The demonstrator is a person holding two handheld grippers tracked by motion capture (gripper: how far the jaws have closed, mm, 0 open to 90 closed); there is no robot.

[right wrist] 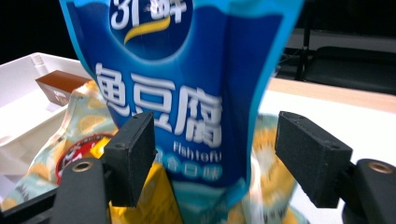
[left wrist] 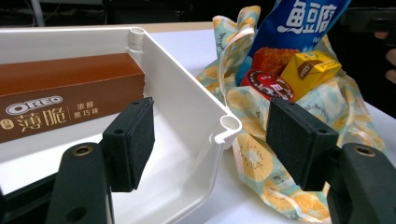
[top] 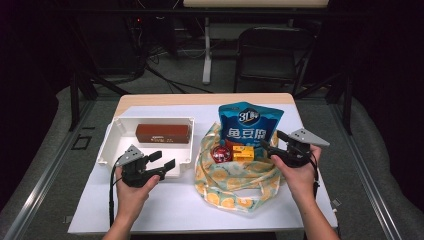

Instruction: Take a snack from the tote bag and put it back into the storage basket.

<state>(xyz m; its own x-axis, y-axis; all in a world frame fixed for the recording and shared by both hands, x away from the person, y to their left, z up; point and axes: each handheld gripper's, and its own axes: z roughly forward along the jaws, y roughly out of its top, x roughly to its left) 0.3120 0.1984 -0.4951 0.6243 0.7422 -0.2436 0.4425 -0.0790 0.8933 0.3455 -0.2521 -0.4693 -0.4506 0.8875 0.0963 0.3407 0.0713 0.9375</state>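
Blue fish-tofu snack pouch (right wrist: 187, 93) stands upright in the lemon-print cloth bag (top: 235, 182). Right hand-held gripper (right wrist: 215, 154) open, jaws flanking its lower body; left hand-held gripper (left wrist: 210, 140) open, empty. Judged light, crinkly, slippery; pinch the flat lower panel.

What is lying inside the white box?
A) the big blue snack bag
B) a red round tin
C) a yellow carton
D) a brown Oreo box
D: the brown Oreo box lies alone in the white box, while the blue fish tofu bag, yellow carton and red tin sit in the lemon-print cloth bag.
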